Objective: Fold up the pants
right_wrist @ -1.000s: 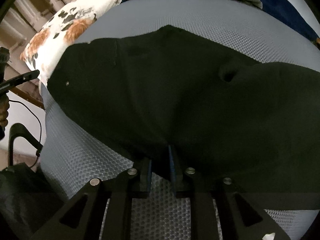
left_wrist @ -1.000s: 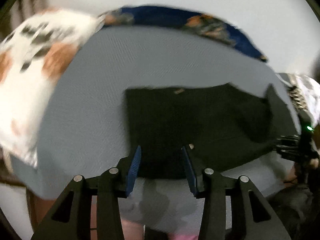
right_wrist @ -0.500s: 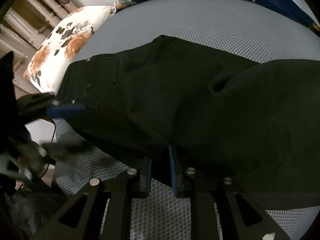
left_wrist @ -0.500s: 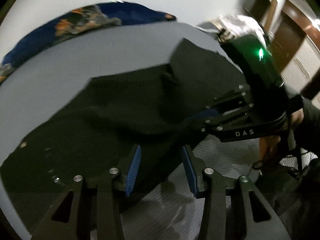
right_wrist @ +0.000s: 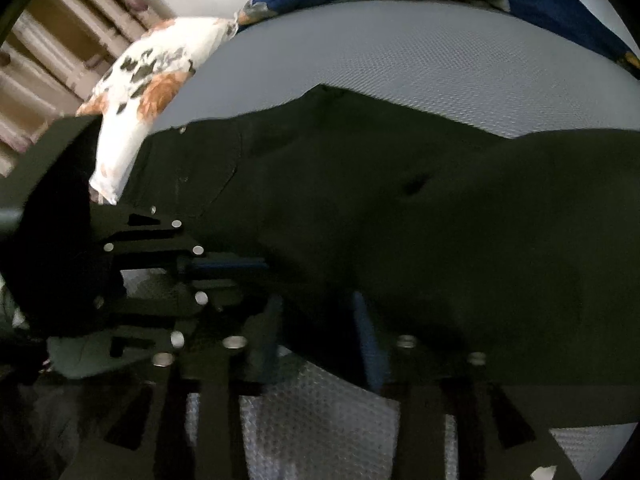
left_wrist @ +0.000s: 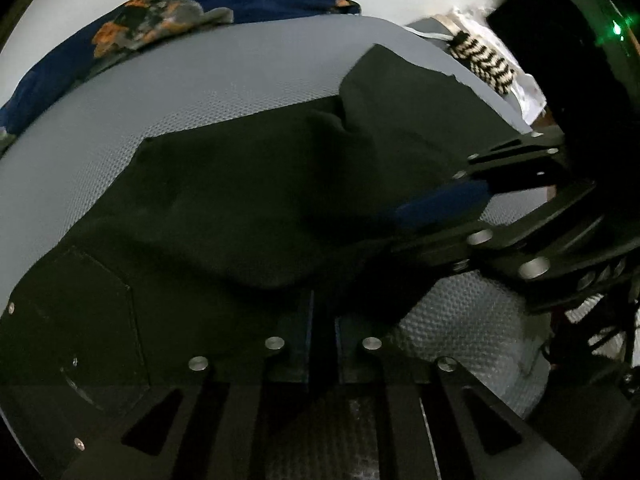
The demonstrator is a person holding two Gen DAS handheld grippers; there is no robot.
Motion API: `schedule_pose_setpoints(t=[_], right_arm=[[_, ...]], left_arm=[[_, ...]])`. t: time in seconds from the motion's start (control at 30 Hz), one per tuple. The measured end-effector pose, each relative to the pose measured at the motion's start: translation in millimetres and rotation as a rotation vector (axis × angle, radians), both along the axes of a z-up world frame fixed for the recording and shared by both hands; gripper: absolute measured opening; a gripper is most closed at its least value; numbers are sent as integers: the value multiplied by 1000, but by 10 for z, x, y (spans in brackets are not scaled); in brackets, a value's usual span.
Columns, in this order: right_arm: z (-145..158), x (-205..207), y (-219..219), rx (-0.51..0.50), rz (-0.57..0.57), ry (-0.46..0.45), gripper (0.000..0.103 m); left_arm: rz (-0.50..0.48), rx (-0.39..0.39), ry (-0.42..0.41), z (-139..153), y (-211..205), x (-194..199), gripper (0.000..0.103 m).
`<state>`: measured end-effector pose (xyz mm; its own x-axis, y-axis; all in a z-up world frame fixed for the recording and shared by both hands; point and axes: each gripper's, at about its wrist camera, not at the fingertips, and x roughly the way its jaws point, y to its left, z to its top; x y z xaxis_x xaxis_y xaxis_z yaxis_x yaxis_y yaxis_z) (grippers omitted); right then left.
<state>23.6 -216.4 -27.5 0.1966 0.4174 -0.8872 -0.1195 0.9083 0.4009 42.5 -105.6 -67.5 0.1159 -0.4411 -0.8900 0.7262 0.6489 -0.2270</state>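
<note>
Black pants (left_wrist: 240,200) lie spread on a grey mesh mattress (left_wrist: 200,72), with the back pocket at lower left. My left gripper (left_wrist: 322,300) is shut on the pants' near edge, dark fabric pinched between its blue pads. In the right wrist view the pants (right_wrist: 400,220) fill the middle. My right gripper (right_wrist: 320,308) has its jaws opening, and the cloth's near edge sits loosely between the spread fingers without being pressed. The two grippers are close together at that edge. The right one's blue pad (left_wrist: 444,200) shows at the right of the left view.
A white floral pillow (right_wrist: 152,80) lies at the mattress's far left. A dark blue floral blanket (left_wrist: 200,12) runs along the back by the wall. A black-and-white striped item (left_wrist: 484,60) sits past the right edge. The mattress's front edge is just under both grippers.
My left gripper swung across to the pants' near edge beside the right gripper and closed on the cloth. The right gripper's jaws spread apart, letting go of the edge they pinched.
</note>
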Motion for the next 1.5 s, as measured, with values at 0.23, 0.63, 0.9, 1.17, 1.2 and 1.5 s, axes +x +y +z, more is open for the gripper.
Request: schedule_pose_setpoints(t=[0.23,0.63,0.9,1.17,1.2,1.5], right_arm=[[-41,-73,-1360,60,-350,-41,45],[-319,-275,-3155,179,-904,-118,33],[-551,-119,-3462,179,-989,-98,22],[-585,-2,-3604,182,-1004,-110,13],[-568,13,-3607,172,-1001,-111,10],[76,-210,-3440,-33,-958,-221,3]], left_arm=[[47,-22,37,4,48,35,8],[112,-37,91,12,118,59,9],[129,-16,108,-14,97,66,9],[139,-5,123,-44,67,49,9],[138,-4,123,-45,62,52,9],[112,5,108,-35,19,18,9]])
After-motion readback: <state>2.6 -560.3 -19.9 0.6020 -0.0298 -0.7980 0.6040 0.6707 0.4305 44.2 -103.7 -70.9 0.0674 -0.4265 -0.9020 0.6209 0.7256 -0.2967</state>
